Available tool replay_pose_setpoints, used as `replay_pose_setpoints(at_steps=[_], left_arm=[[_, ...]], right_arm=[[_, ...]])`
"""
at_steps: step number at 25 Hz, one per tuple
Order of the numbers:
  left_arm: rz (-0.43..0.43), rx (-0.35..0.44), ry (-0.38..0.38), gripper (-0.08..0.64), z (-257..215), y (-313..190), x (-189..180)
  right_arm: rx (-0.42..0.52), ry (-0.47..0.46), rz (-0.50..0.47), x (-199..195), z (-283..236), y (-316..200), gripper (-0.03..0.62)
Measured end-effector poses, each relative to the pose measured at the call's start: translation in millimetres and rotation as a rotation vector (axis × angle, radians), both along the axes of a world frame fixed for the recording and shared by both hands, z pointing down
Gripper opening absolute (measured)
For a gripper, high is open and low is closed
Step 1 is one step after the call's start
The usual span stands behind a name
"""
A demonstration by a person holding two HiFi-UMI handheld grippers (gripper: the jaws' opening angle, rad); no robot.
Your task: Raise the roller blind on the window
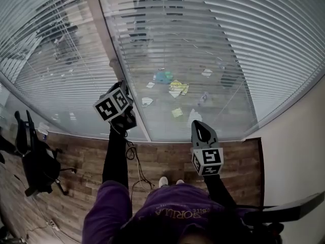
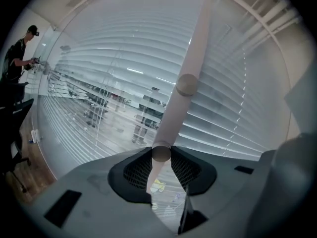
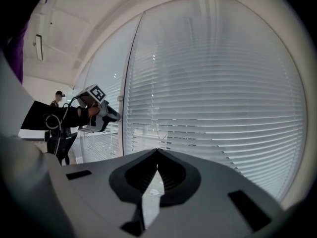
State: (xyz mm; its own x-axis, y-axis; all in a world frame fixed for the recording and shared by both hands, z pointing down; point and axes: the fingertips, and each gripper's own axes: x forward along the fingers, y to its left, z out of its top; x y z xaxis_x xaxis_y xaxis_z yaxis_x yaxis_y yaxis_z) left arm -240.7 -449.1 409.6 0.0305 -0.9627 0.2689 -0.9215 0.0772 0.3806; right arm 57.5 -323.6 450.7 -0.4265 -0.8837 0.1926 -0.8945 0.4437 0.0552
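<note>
1. Progress looks close to nil. I judge the raise has not begun and only the grip for it is made.
2. Far left, an office chair [image 1: 38, 164] stands on the wood floor [image 1: 167, 156], well apart from my work. Another person [image 2: 20, 58] stands at the glass further along.
3. My left gripper [image 2: 161, 157] is up beside the window post [image 1: 104, 39]. It is clenched on the pale control wand [image 2: 190, 58], which runs up from between its pads toward the top of the window.
4. The blind [image 1: 203, 44] hangs fully down over the pane right of the post. Its slats reach almost to the floor and are tilted enough to show gaps between them.
5. My right gripper [image 3: 157, 151] is held lower, facing the blind without touching it. Its jaws are pressed together on nothing.
6. What is left, as I read it, is the whole lift. A wand usually only tilts slats, so I may need a cord. A thin beaded-looking cord [image 2: 241, 105] runs down the slats, but I cannot tell whether it lifts them.
</note>
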Motion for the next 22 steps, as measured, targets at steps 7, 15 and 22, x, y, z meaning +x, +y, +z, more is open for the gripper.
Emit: replay_pose_setpoints(at_steps=[7, 15, 22], left_arm=[[-0.001, 0.01, 0.046, 0.115, -0.2, -0.3, -0.4], [0.043, 0.064, -0.286, 0.115, 0.1, -0.8, 4.5], [0.083, 0.056, -0.577, 0.115, 4.0, -3.2, 8.8]], right_arm=[[-0.001, 0.001, 0.006, 1.3, -0.2, 0.5, -0.002], [-0.003, 0.002, 0.011, 1.4, 0.2, 0.9, -0.002], [-0.007, 0.005, 0.006, -3.9, 1.9, -0.8, -0.002]])
